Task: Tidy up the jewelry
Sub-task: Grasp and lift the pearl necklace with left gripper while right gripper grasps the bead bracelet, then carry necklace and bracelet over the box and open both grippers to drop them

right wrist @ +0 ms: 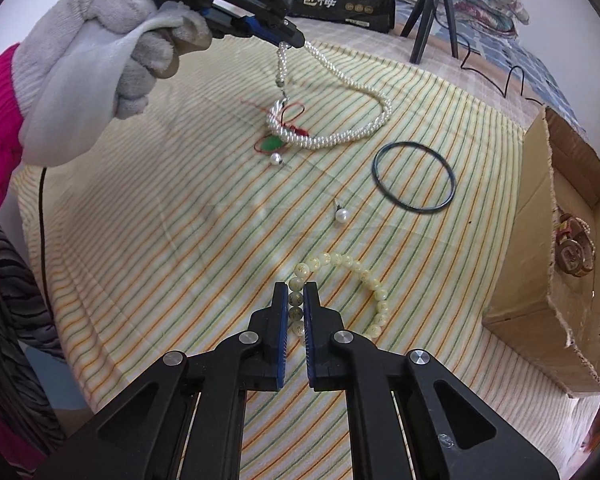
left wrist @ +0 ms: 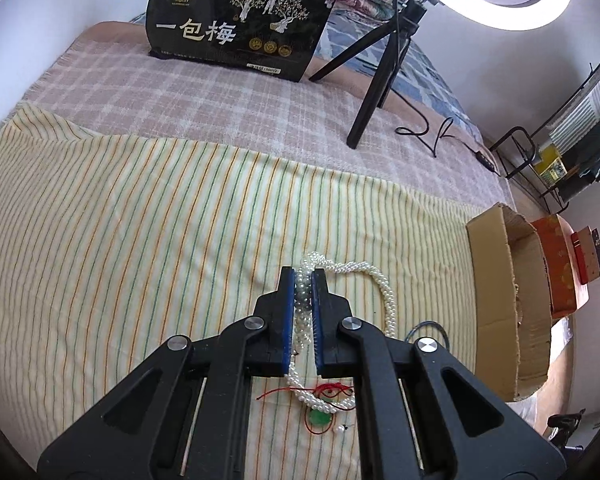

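On the striped cloth (right wrist: 180,240), beside the cardboard box (right wrist: 548,280) that already seems to hold a watch, though the view there is poor, the left gripper (left wrist: 304,276) pinches the pearl necklace (right wrist: 352,132) between its fingers, one end lifted, the rest trailing over a green pendant (right wrist: 271,143). The right gripper (right wrist: 296,292) clamps the cream bead bracelet (right wrist: 360,272). A black ring (right wrist: 414,177) and two loose pearls lie between.
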`<state>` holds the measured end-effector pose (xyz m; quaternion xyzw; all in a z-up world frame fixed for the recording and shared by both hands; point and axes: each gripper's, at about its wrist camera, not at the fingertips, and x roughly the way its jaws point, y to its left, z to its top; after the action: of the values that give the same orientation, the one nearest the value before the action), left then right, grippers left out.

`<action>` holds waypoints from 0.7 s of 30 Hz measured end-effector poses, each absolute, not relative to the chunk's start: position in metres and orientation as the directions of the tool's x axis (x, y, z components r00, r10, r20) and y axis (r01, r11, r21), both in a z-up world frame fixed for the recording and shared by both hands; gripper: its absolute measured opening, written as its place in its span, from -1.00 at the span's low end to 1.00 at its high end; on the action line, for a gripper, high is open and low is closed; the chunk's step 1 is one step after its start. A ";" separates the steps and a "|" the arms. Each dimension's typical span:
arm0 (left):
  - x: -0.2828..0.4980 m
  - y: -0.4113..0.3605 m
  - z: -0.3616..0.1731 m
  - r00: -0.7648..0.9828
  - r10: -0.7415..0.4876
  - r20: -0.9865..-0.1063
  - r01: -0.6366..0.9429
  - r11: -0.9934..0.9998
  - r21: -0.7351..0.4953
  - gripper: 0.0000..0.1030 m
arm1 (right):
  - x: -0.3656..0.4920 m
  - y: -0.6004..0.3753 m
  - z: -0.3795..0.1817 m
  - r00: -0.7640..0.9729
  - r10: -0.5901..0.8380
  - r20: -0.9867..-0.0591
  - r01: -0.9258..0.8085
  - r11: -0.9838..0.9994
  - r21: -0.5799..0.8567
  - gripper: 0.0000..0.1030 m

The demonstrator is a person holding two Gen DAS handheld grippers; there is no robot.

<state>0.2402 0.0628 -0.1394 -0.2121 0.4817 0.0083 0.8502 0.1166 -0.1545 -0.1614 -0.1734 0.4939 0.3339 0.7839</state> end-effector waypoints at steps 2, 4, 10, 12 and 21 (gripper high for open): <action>0.236 0.059 -0.129 0.553 -0.190 -0.811 -0.200 0.915 -0.351 -0.89 | 0.116 -0.156 -0.155 0.304 0.359 -0.882 -0.692 0.720 0.055 -0.88; 0.232 0.056 -0.119 0.571 -0.203 -0.795 -0.181 0.914 -0.363 -0.89 | 0.116 -0.157 -0.151 0.315 0.366 -0.876 -0.689 0.723 0.054 -0.88; 0.222 0.053 -0.097 0.603 -0.253 -0.757 -0.141 0.900 -0.413 -0.89 | 0.117 -0.163 -0.138 0.350 0.382 -0.855 -0.672 0.738 0.055 -0.88; 0.218 0.050 -0.088 0.615 -0.273 -0.740 -0.118 0.895 -0.429 -0.89 | 0.116 -0.166 -0.130 0.363 0.394 -0.844 -0.667 0.742 0.060 -0.88; 0.201 0.042 -0.044 0.674 -0.331 -0.661 -0.039 0.877 -0.479 -0.89 | 0.113 -0.167 -0.100 0.417 0.444 -0.793 -0.663 0.746 0.069 -0.88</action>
<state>0.2007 0.0423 -0.0442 -0.2339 0.3955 -0.0826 0.8843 0.1131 -0.1666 -0.1005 -0.1286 0.4256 0.3325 0.8318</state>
